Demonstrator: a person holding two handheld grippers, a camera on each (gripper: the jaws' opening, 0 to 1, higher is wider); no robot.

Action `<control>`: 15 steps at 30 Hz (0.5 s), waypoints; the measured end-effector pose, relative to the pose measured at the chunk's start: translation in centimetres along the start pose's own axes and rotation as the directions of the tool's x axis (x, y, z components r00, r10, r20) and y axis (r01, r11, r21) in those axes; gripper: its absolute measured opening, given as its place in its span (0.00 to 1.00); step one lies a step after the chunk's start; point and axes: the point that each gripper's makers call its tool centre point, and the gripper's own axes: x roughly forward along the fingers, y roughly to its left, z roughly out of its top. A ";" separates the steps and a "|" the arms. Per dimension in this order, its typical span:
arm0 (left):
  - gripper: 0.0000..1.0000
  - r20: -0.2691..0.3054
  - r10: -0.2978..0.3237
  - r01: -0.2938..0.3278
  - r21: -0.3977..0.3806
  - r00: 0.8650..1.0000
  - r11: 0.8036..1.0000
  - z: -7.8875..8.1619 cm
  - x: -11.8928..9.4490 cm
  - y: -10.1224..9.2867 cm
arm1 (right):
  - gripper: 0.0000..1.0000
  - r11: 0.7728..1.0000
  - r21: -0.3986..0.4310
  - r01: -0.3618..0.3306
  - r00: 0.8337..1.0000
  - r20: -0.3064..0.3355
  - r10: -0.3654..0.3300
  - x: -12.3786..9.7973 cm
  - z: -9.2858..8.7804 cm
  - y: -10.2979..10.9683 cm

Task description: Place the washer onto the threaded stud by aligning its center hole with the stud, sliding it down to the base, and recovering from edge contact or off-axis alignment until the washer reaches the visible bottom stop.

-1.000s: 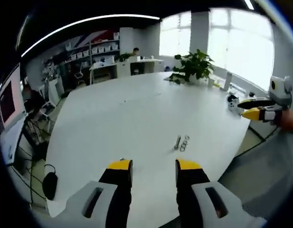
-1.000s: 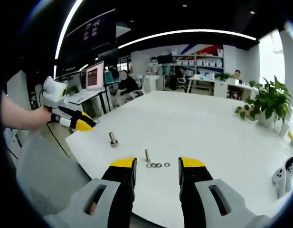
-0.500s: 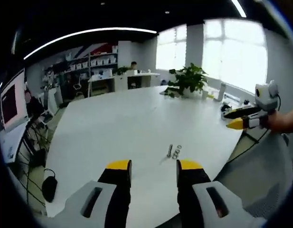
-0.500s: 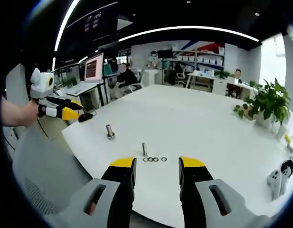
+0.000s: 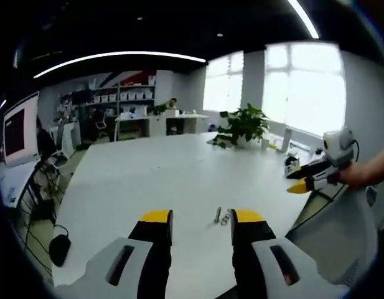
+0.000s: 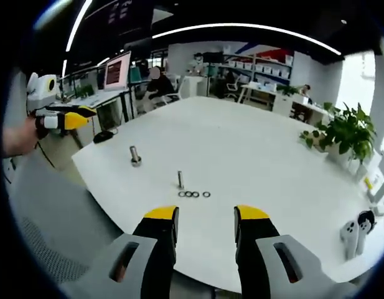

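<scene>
Washers [image 6: 192, 194] in row beside stud [image 6: 180, 180]; left gripper [image 5: 201, 219], right gripper [image 6: 205, 217] agape, empty.

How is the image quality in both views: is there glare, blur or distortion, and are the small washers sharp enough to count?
Left gripper view: bright windows blow out; small metal washers blur beside the upright threaded stud, uncountable. Right gripper view: evener light, four washers distinct on the white table. Fisheye bends the table edges in both.
</scene>
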 end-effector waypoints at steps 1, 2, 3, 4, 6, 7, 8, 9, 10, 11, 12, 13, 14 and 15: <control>0.36 0.010 -0.001 0.001 -0.012 1.000 1.000 0.1 -0.1 0.1 | 0.38 1.000 -0.004 0.002 1.000 -0.005 -0.002 0.0 -0.1 0.0; 0.36 0.016 0.000 0.001 -0.021 1.000 1.000 0.2 -0.1 0.2 | 0.38 1.000 -0.007 0.006 1.000 -0.011 -0.006 0.1 -0.1 -0.1; 0.36 0.035 0.002 -0.001 -0.028 0.999 1.000 0.7 -0.2 0.3 | 0.38 1.000 -0.006 0.008 1.000 -0.013 -0.008 0.1 -0.1 -0.2; 0.36 0.048 0.004 -0.003 -0.029 0.999 1.000 1.0 -0.2 0.4 | 0.38 1.000 0.000 0.010 1.000 -0.011 -0.010 0.0 0.0 -0.3; 0.36 0.054 0.012 -0.010 -0.038 0.998 0.999 1.0 -0.2 0.5 | 0.38 1.000 0.001 0.017 1.000 -0.005 -0.017 -0.1 0.0 -0.5; 0.36 0.050 0.014 -0.012 -0.044 0.999 0.999 0.9 -0.2 0.6 | 0.37 1.000 -0.001 0.023 1.000 -0.006 -0.023 -0.1 -0.1 -0.6; 0.36 0.040 0.013 -0.011 -0.046 0.999 0.999 0.7 -0.1 0.5 | 0.37 1.000 -0.002 0.026 1.000 -0.013 -0.026 -0.1 -0.2 -0.7; 0.36 0.035 0.012 -0.011 -0.040 0.999 0.999 0.6 -0.1 0.4 | 0.37 1.000 -0.002 0.026 0.999 -0.019 -0.026 0.0 -0.3 -0.7; 0.36 0.035 0.008 -0.007 -0.032 0.999 0.999 0.6 0.0 0.2 | 0.37 1.000 -0.003 0.026 0.999 -0.021 -0.026 0.0 -0.3 -0.6; 0.36 0.037 0.001 0.000 -0.030 0.999 1.000 0.7 0.0 0.1 | 0.37 0.999 -0.010 0.030 0.999 -0.025 -0.031 0.0 -0.4 -0.7; 0.36 0.037 -0.007 0.008 -0.029 0.999 1.000 0.7 0.1 -0.1 | 0.37 0.999 -0.012 0.034 0.999 -0.025 -0.034 0.0 -0.4 -0.8; 0.36 0.035 -0.014 0.014 -0.026 0.999 1.000 0.7 0.1 -0.2 | 0.37 0.999 -0.008 0.040 0.999 -0.026 -0.040 -0.1 -0.5 -0.9; 0.36 0.027 -0.022 0.022 -0.020 0.999 1.000 0.5 0.2 -0.4 | 0.37 0.999 -0.005 0.045 0.999 -0.028 -0.045 -0.1 -0.5 -1.0; 0.36 0.024 -0.026 0.026 -0.018 0.999 0.999 0.5 0.3 -0.5 | 0.38 0.998 -0.004 0.061 0.998 -0.034 -0.061 -0.2 -0.6 -1.3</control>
